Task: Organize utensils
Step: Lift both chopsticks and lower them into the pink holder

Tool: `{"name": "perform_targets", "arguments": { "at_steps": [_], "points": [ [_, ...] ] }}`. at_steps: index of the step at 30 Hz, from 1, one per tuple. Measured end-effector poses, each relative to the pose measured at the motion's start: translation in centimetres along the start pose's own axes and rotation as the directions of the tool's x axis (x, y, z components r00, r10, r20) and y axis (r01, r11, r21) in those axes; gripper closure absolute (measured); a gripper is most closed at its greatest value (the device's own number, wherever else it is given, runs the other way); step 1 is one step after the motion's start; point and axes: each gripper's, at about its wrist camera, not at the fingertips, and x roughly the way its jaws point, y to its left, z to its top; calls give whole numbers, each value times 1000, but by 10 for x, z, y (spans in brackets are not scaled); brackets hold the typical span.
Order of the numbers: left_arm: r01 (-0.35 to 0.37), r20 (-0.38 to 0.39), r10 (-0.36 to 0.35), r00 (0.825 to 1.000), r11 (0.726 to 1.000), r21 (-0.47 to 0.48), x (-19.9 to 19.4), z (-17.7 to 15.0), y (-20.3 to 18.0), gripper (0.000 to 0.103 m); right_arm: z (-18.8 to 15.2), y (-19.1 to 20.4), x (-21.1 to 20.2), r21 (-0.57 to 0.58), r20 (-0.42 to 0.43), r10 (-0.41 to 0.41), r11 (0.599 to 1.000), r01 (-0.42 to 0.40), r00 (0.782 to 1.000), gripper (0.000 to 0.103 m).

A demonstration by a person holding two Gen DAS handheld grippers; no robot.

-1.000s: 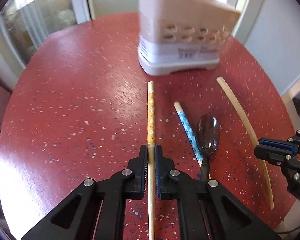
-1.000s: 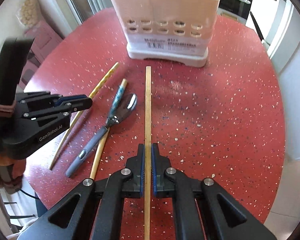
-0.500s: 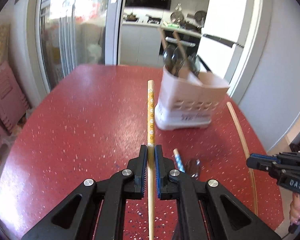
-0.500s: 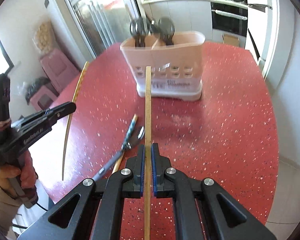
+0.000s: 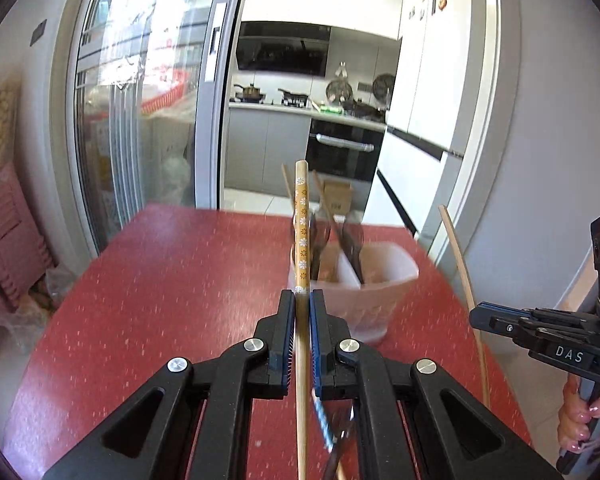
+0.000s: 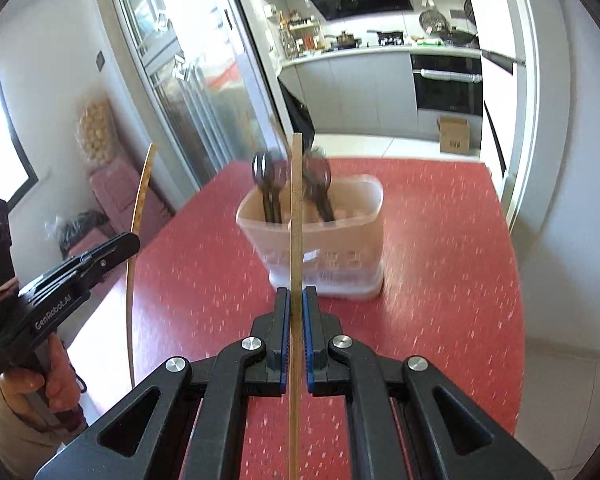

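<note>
Two grippers, each clamped on a chopstick: left gripper (image 5: 302, 304) pinches the flowered chopstick (image 5: 301, 232), right gripper (image 6: 296, 300) the plain chopstick (image 6: 297, 208) — both lifted off the table (image 6: 440, 280) since a second ago, now aimed toward the holder (image 6: 340, 232) — insertion looks next.

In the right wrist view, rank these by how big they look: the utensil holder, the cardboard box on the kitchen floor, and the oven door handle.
1. utensil holder, clearly largest, though nearest the camera
2. and 3. oven door handle and cardboard box: handle longer, box bulkier, both far off, so unranked

"DAS" on right gripper (image 5: 476, 316), "GenRobot.AI" on left gripper (image 6: 134, 240)
</note>
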Motion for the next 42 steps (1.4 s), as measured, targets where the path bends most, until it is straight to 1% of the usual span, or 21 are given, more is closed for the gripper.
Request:
{"name": "perform_targets", "arguments": {
  "at_steps": [6, 12, 15, 19, 23, 27, 31, 34, 38, 42],
  "points": [
    [11, 36, -11, 999, 1000, -11, 17, 27, -1, 66, 40, -4, -3, -3, 77, 9, 1000, -9, 997, 96],
    [18, 81, -18, 997, 1000, -2, 29, 54, -4, 66, 64, -7, 3, -11, 124, 23, 1000, -22, 992, 96],
    [22, 106, -20, 994, 1000, -11, 36, 68, -3, 66, 78, -12, 10, 3, 160, 36, 999, -37, 986, 96],
    [56, 122, -53, 991, 998, -22, 53, 89, -5, 66, 93, -17, 22, 12, 206, 39, 999, -42, 978, 97],
    [63, 138, -60, 989, 998, -13, 76, 97, -11, 66, 107, -22, 32, 23, 258, 32, 999, -39, 966, 97],
    [64, 153, -59, 986, 998, -28, 96, 101, -14, 66, 116, -29, 46, 38, 300, 2, 999, -14, 954, 97],
    [51, 172, -42, 984, 997, -51, 114, 106, -11, 66, 118, -33, 64, 30, 324, -43, 999, 35, 945, 97],
    [43, 190, -30, 981, 997, -61, 125, 106, -8, 66, 115, -30, 77, 1, 344, -93, 995, 99, 934, 97],
    [34, 222, -19, 975, 997, -67, 134, 103, -7, 66, 111, -25, 91, -41, 369, -115, 989, 140, 922, 97],
    [30, 253, -14, 967, 998, -57, 141, 90, -7, 66, 105, -20, 106, -82, 386, -130, 981, 175, 913, 97]
  ]
}}
